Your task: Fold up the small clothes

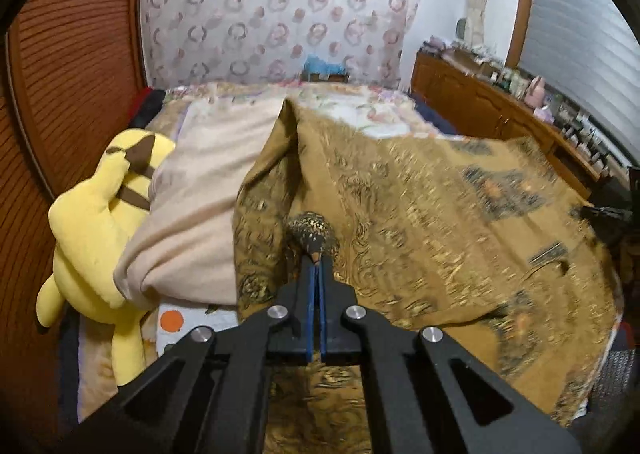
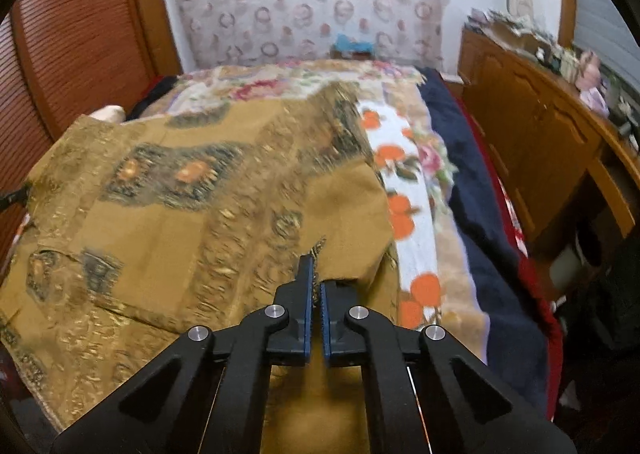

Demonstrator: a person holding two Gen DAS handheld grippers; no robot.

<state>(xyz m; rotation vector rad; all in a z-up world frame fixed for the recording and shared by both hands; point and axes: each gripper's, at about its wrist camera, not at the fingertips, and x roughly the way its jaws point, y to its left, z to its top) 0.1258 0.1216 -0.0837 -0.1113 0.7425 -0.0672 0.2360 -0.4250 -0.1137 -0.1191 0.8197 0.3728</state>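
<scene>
Leftmost, a yellow plush toy (image 1: 96, 221) lies against the wooden wall, touching a cream pillow (image 1: 200, 189) on the bed. Beside the pillow, the brown patterned garment (image 1: 440, 221) is lifted off the bed and stretched between the two grippers. The left gripper (image 1: 317, 258) has its fingers pressed together on a bunched tuft of the garment's edge, with no gap showing between the blue pads. Cloth falls away from that pinch in a deep fold on the pillow side and spreads wide toward the right.

Further right, in the right wrist view, the garment (image 2: 180, 213) hangs over the bedspread (image 2: 404, 189) printed with oranges and flowers. The right gripper (image 2: 316, 274) has its fingers nearly closed, a thin edge of the cloth caught between them. A wooden dresser (image 2: 532, 125) stands beyond the bed.

The cloth looks light, thin and limp, so it will likely sag and slide wherever it is unsupported. It seems best held at corners or hems, well apart, keeping the span taut so it can be laid flat. The left pinch takes in several layers; the right one looks shallow and could slip.
</scene>
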